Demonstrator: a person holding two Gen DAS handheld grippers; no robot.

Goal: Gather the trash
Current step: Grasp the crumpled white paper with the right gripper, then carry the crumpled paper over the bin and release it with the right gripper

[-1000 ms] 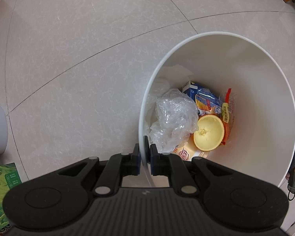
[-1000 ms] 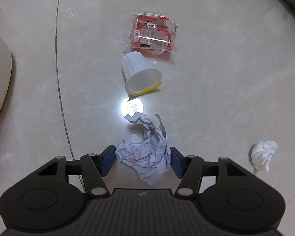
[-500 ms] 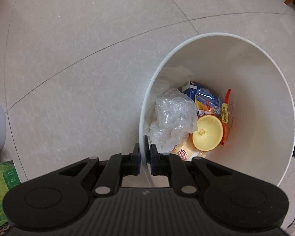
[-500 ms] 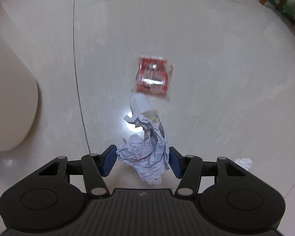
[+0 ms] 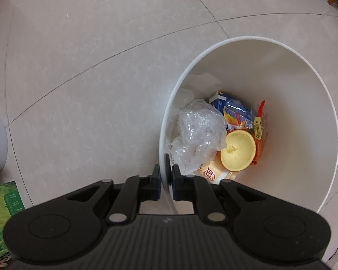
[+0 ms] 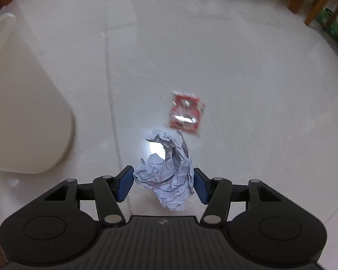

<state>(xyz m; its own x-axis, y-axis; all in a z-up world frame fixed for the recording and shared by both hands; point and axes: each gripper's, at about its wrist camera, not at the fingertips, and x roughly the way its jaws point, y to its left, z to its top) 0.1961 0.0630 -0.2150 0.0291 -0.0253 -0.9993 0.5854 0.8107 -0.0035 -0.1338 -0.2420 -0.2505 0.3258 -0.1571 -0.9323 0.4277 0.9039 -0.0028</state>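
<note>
One bin, one paper ball, one red wrapper.

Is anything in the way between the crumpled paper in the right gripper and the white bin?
Nothing visible blocks it. The right gripper holds the crumpled paper above bare floor, the white bin stands to its left, and the left gripper clamps the rim of the open-topped bin.

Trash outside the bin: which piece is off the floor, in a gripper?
The crumpled paper ball, pinched between the right gripper pads. The red snack wrapper lies flat on the tiles beyond it, untouched.
</note>
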